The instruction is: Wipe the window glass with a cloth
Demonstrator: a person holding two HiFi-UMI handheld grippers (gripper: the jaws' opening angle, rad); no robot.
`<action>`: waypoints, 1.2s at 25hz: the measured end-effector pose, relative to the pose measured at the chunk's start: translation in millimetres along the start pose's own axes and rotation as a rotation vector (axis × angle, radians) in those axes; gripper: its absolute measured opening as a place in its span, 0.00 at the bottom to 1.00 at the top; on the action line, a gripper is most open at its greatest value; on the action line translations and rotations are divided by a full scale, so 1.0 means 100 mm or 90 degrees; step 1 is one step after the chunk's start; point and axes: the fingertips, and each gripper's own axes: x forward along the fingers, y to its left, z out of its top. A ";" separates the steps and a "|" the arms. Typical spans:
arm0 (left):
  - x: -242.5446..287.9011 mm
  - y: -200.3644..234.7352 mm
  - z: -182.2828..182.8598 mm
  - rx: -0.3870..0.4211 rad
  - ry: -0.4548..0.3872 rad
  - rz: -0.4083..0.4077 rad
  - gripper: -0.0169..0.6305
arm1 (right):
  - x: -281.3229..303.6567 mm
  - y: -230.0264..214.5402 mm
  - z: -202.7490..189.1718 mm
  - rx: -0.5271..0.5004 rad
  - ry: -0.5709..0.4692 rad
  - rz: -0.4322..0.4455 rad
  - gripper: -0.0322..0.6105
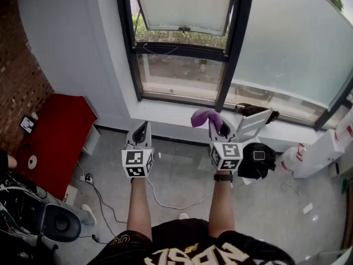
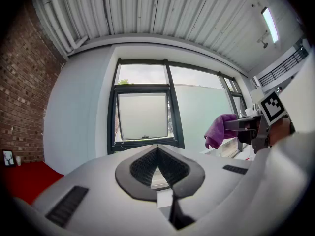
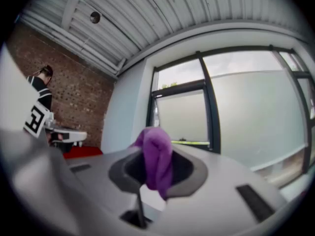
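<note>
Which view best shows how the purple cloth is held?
The right gripper view: the purple cloth is clamped in the right gripper. The head view shows it smaller, from above; the left gripper view, sideways.

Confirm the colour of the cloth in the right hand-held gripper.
Purple: the soft purple fabric cloth shows best in the right gripper view.

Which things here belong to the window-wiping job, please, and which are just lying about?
Job: cloth, gripped in the right claw; window glass.
Lying about: black bag; cable; red platform.
</note>
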 end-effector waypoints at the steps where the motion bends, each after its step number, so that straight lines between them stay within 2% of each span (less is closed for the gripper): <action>1: 0.03 0.03 -0.02 -0.009 0.000 0.006 0.05 | 0.03 -0.05 -0.02 0.003 0.002 0.000 0.17; 8: 0.15 -0.04 -0.12 -0.037 0.001 0.032 0.05 | 0.16 -0.24 -0.22 0.022 0.001 0.025 0.17; 13: 0.23 0.03 -0.28 -0.035 0.037 0.044 0.05 | 0.38 -0.15 -0.43 0.049 0.022 0.052 0.17; 20: 0.53 0.17 -0.50 -0.059 0.050 0.030 0.05 | 0.69 -0.02 -0.57 0.049 0.005 0.087 0.17; 23: 0.78 0.35 -0.58 -0.071 0.042 0.020 0.05 | 0.94 -0.03 -0.63 0.036 0.017 0.076 0.17; 26: 1.13 0.54 -0.57 -0.071 0.031 0.006 0.05 | 1.27 -0.09 -0.53 0.032 0.006 0.058 0.17; 30: 1.64 0.87 -0.51 -0.069 0.018 -0.017 0.05 | 1.77 0.10 -0.20 0.021 -0.055 0.071 0.17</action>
